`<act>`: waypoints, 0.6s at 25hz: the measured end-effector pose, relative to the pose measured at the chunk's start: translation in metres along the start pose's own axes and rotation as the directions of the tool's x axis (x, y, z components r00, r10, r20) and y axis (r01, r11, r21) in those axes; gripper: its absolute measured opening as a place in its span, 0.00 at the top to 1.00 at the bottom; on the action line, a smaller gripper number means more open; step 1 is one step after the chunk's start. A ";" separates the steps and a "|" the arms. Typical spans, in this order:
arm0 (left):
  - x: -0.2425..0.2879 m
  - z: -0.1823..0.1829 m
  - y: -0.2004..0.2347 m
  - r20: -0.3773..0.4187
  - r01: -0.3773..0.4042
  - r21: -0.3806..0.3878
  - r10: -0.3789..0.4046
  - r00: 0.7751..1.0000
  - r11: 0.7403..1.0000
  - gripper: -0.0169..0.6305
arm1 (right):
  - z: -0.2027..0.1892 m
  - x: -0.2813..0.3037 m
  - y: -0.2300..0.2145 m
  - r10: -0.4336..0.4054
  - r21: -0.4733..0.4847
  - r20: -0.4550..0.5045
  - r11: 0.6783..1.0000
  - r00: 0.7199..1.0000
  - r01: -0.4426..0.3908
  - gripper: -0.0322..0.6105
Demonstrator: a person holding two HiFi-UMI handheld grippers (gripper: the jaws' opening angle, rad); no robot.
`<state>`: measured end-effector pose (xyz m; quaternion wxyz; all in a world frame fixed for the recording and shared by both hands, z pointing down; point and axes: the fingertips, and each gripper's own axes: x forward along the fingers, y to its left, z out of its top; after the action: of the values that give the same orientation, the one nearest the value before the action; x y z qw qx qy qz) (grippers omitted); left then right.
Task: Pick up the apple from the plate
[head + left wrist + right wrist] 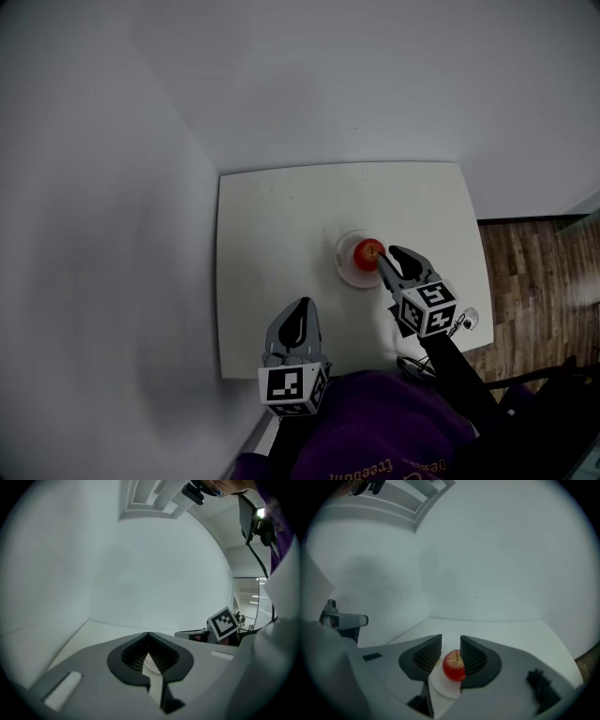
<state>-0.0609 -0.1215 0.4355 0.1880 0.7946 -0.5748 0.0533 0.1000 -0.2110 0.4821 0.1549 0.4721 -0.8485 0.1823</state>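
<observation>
A red apple (368,251) sits on a small white plate (345,273) near the middle of the white table (281,216). My right gripper (386,253) is at the plate's right side, tips just beside the apple. In the right gripper view its jaws (451,637) stand a little apart, and the apple (453,666) shows through the gap on the plate (444,687), partly behind the right jaw, with no pad pressing on it. My left gripper (302,306) hovers over the table's front left part, away from the plate. Its tips (148,633) meet with nothing held.
The table stands in a corner, with white walls (112,234) along its left and far sides. Wooden floor (539,267) lies beyond its right edge. The person's purple clothing (375,431) fills the near side. The right gripper's marker cube (222,623) shows in the left gripper view.
</observation>
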 end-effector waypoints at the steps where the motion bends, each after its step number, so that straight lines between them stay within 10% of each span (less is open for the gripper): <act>1: 0.001 -0.002 0.000 -0.005 0.001 -0.003 -0.001 1.000 1.000 0.96 | 0.000 0.003 0.000 0.005 -0.003 -0.005 1.000 1.000 -0.005 0.77; 15: 0.013 0.002 0.011 -0.004 -0.028 0.000 0.028 1.000 1.000 0.96 | -0.019 0.032 -0.008 0.015 -0.043 -0.100 0.999 0.995 -0.019 0.58</act>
<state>-0.0675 -0.1369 0.4398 0.1882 0.7865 -0.5854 0.0575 0.0927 -0.2301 0.5141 0.2057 0.4516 -0.8475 0.1883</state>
